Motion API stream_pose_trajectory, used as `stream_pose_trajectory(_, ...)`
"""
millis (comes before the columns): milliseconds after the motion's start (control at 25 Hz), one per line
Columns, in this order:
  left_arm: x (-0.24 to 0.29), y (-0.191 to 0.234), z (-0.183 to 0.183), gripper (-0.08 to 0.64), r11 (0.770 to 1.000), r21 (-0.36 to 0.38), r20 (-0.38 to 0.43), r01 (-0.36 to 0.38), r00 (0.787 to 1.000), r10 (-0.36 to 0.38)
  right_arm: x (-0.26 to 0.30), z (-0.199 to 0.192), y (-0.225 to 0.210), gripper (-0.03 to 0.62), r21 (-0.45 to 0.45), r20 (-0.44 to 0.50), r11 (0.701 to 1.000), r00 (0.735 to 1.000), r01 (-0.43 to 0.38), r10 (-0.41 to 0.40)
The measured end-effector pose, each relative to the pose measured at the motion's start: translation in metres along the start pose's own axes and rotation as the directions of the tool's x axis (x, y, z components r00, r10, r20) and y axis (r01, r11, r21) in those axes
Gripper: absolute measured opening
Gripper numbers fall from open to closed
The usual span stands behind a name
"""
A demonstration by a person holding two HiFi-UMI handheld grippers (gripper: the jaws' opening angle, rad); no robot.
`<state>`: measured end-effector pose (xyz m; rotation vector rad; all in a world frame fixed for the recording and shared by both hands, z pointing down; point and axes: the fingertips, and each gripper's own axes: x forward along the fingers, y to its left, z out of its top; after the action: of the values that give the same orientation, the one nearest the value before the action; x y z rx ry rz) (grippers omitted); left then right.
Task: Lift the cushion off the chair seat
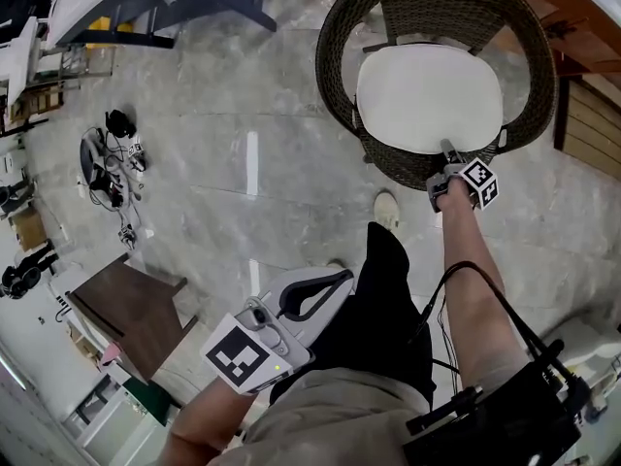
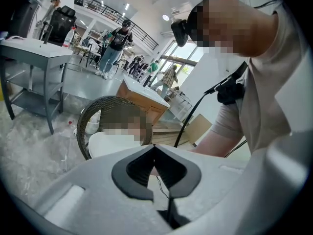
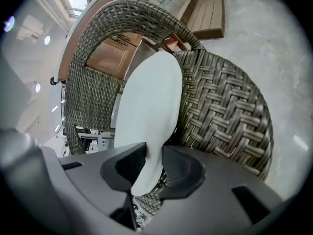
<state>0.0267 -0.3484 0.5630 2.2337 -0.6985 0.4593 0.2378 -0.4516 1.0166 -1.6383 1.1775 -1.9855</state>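
A white cushion point(image 1: 427, 95) lies on the seat of a round wicker chair point(image 1: 335, 56) at the upper right of the head view. My right gripper point(image 1: 449, 149) is at the cushion's near edge. In the right gripper view that edge of the cushion point(image 3: 149, 102) runs between the two dark pads, and the gripper point(image 3: 152, 168) is shut on it, with the woven chair wall point(image 3: 220, 111) beside it. My left gripper point(image 1: 340, 282) is held low near the person's body, away from the chair. Its jaws point(image 2: 154, 148) meet at the tips with nothing between them. Beyond it the chair point(image 2: 98, 111) is seen.
A wooden platform point(image 1: 592, 124) borders the chair on the right. A brown low table point(image 1: 126, 309) and cables with gear point(image 1: 112, 163) lie on the marble floor at left. A grey metal table point(image 2: 29, 53) and people stand further back. The person's shoe point(image 1: 386, 209) is near the chair.
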Motion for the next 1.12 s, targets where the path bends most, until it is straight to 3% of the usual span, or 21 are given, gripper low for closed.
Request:
stream_pose_trajectory(240,-0.01,-0.003,0.003,0.008,1.0,0.018,0.042,0.012,0.999,-0.012,-0.018,-0.006,0.022,0.066,-0.017,0.02,0.998,0.998,-0.053,0.053)
stream_pose_trajectory(600,-0.039,-0.03,0.012,0.008,0.996,0.071,0.078,0.044,0.996,-0.05,-0.058,-0.001,0.078,0.051,-0.053,0.053,0.988,0.987,-0.146,0.149)
stream_pose_trajectory(1120,-0.13,-0.094,-0.003,0.008,0.983,0.163,0.152,0.089,0.982,-0.114,-0.193,-0.049,0.151,0.046,-0.127,0.069,0.96,0.963,-0.251,0.261)
